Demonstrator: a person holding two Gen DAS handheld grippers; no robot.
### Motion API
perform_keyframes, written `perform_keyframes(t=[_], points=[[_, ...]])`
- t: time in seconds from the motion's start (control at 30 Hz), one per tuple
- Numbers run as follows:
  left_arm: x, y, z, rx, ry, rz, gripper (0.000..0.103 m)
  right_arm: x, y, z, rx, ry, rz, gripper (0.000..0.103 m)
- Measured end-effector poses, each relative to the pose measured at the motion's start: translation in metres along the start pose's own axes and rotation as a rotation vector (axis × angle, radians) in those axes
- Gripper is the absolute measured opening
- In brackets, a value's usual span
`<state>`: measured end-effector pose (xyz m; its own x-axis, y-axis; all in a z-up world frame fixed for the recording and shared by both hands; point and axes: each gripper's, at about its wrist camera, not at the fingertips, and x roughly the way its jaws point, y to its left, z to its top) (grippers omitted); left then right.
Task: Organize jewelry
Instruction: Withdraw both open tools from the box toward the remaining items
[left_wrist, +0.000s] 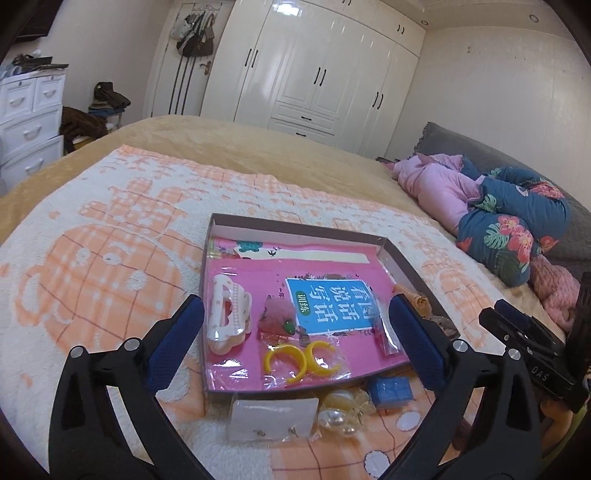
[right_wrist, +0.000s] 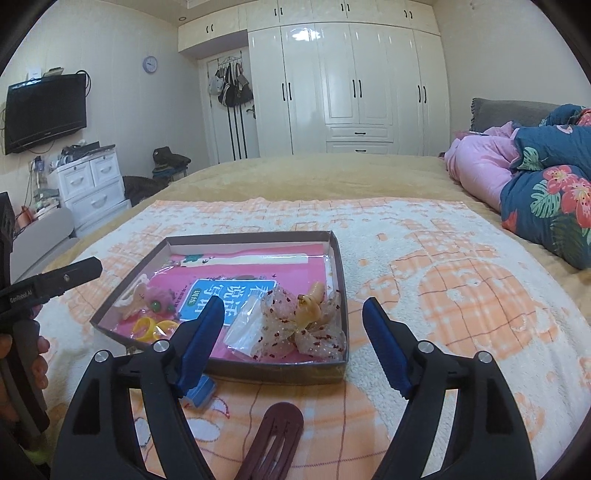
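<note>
Presently both tongs, left (left_wrist: 295, 325) and right (right_wrist: 291, 328), stand wide and empty above the shallow box (left_wrist: 295, 230) on the bed's towel (left_wrist: 110, 258). Inside: white claw clip (left_wrist: 227, 317), yellow hoops (left_wrist: 301, 360), bow clip (right_wrist: 310, 321). Outside, near: what appear to be pearl earrings (left_wrist: 341, 411).

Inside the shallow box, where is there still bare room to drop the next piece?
Free: the far half of the box, beyond the blue label. Crowded: the white claw clip and yellow hoops near-left, the bow clip near-right.
</note>
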<state>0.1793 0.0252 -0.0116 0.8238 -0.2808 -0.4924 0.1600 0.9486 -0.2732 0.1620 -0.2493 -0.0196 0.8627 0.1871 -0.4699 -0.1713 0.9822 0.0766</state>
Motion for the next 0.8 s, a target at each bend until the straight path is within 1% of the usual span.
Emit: perform_keyframes(t=[0.23,0.47,0.8], points=[[-0.02,-0.001,-0.004,0.005,-0.029,0.015,0.092,-0.015,0.001,-0.005,-0.006,-0.012,0.004,0.075],[-0.04,0.008,-0.008,-0.013,-0.055,0.03,0.092,-0.028,0.005,-0.009,-0.014,-0.019,0.013,0.075],[-0.054,0.004,-0.017,0.006,-0.059,0.036,0.092,-0.043,0.009,-0.015,-0.028,-0.015,0.026,0.075]])
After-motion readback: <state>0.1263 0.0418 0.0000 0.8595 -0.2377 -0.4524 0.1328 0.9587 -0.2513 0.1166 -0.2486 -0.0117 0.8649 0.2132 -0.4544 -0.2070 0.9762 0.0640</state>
